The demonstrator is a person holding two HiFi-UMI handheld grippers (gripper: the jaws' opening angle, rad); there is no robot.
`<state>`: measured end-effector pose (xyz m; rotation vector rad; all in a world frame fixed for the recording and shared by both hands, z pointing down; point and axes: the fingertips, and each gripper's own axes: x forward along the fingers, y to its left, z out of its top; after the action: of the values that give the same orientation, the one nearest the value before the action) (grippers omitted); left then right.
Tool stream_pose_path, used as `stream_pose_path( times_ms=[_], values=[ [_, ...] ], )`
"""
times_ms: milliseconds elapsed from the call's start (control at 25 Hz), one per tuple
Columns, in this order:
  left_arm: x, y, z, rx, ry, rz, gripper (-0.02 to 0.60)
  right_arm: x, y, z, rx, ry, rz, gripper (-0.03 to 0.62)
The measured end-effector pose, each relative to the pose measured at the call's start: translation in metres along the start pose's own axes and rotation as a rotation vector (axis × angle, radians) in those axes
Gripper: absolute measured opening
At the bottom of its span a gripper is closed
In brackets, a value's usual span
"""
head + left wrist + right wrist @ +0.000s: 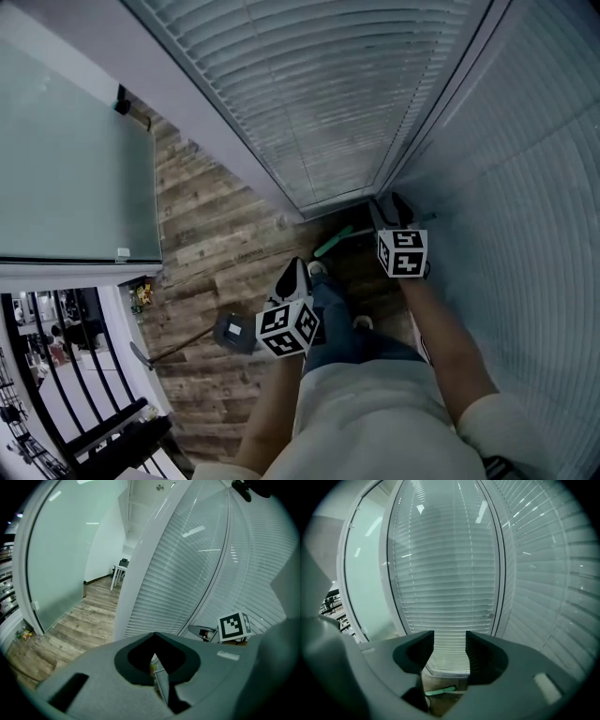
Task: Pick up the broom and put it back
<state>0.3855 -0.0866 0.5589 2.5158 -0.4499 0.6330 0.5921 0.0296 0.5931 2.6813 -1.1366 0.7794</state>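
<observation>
The broom shows only as a green bar (334, 241) lying on the wooden floor near the corner of the two blind-covered walls; the rest of it is hard to make out. In the right gripper view the green bar (440, 690) appears low between the jaws, farther off. My right gripper (389, 208) hangs above the corner, just right of the bar, open and empty (450, 641). My left gripper (294, 274) is held to the left over the floor, with its jaws meeting at the tips (154, 634) and nothing visibly held.
A dark dustpan (234, 331) with a long handle (169, 350) lies on the floor at the left. A frosted glass panel (66, 178) stands at the far left, and a black railing (66, 375) below it. The person's shoes (319, 269) stand by the broom.
</observation>
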Motion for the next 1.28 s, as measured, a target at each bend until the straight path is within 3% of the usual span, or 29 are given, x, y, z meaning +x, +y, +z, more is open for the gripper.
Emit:
stream_pose_path(
  times_ms=[760,1280],
  values=[
    [-0.044,-0.028,-0.025,0.039,-0.021,0.019,0.006,-0.097,0.029,-0.016,-0.03,-0.039,0.088,0.187],
    [-0.081,-0.049,-0.029,0.067,-0.05,0.035,0.006,-0.172,0.039,-0.008,-0.046,-0.069,0.151,0.075]
  ],
)
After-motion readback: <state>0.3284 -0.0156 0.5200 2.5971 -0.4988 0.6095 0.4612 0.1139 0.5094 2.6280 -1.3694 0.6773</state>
